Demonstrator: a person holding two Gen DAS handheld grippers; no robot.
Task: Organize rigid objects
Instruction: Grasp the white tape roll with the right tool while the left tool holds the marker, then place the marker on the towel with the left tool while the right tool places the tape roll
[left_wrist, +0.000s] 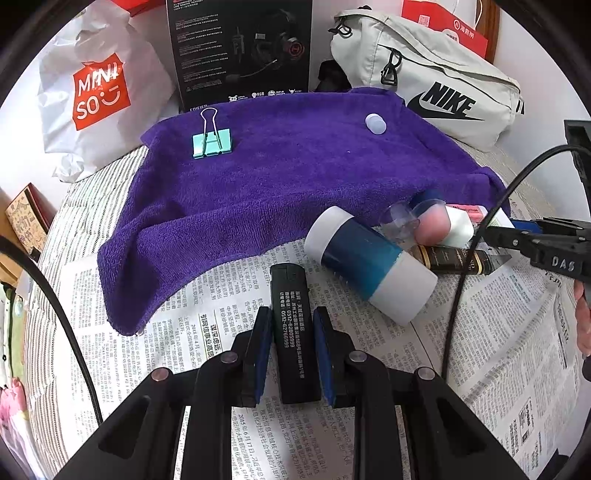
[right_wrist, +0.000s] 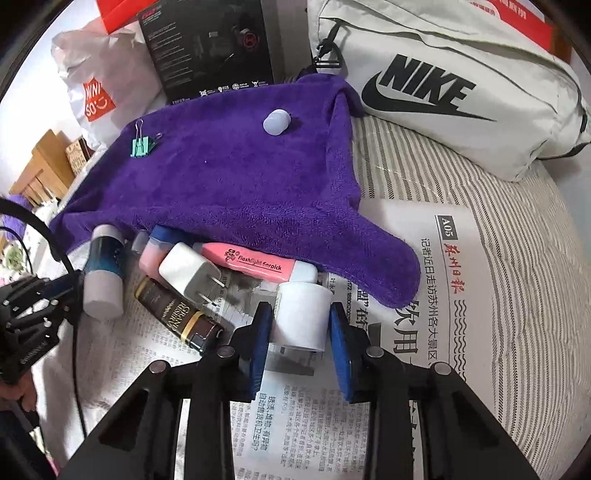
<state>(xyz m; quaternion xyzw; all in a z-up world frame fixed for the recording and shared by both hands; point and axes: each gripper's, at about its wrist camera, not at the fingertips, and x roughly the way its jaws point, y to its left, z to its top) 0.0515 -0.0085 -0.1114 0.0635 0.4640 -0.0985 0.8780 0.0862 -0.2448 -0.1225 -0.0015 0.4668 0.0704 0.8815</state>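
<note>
You are working over a striped bed (left_wrist: 92, 192) spread with newspaper (left_wrist: 207, 325) and a purple towel (left_wrist: 280, 177), bags and a black box behind. In the left wrist view, bottom centre, your left tongs (left_wrist: 291, 343) are clamped on a black lighter (left_wrist: 291, 332); a green binder clip (left_wrist: 211, 143) lies upper left on the towel. The right wrist view alone shows a pink highlighter (right_wrist: 255, 263) and white charger (right_wrist: 188, 275); there, your right tongs (right_wrist: 299, 338) flank a white jar (right_wrist: 303, 317), pads seemingly touching it.
</note>
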